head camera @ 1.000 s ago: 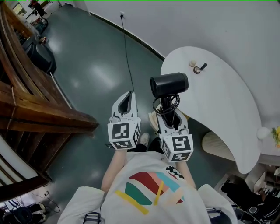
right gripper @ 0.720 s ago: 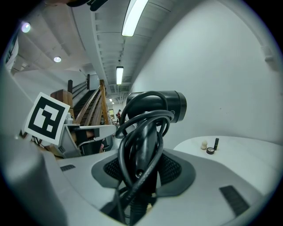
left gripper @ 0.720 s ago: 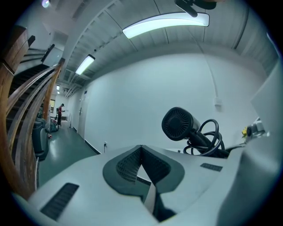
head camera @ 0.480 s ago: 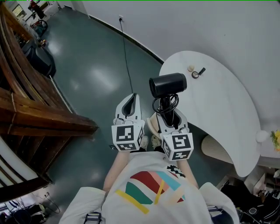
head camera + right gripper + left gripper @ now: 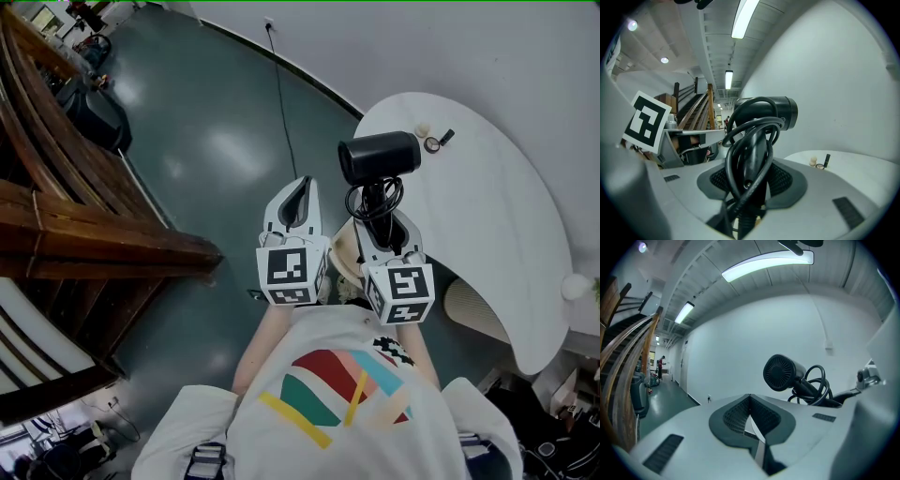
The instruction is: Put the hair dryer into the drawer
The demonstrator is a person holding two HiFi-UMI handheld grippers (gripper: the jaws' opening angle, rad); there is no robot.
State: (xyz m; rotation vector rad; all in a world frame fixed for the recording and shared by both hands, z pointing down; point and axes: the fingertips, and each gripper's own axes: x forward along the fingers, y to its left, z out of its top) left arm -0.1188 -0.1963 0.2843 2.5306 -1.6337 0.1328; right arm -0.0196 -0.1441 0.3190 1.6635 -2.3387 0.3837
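A black hair dryer (image 5: 378, 157) stands upright in the air, barrel on top, with its cord coiled round the handle. My right gripper (image 5: 382, 217) is shut on that handle and cord, seen close up in the right gripper view as hair dryer (image 5: 765, 112) between the pads of the right gripper (image 5: 751, 176). My left gripper (image 5: 299, 200) hangs beside it on the left, shut and with nothing in it. From the left gripper view, the left gripper (image 5: 749, 398) has its pads together and the hair dryer (image 5: 782, 372) shows to the right.
A white rounded table (image 5: 492, 220) lies to the right, with small items (image 5: 434, 140) near its far edge. A wooden staircase (image 5: 80, 234) fills the left. A black cable (image 5: 280, 89) runs over the grey floor to the white wall.
Both grippers have shifted a little up and to the right in the head view. The hair dryer has gone along in the right gripper's grip.
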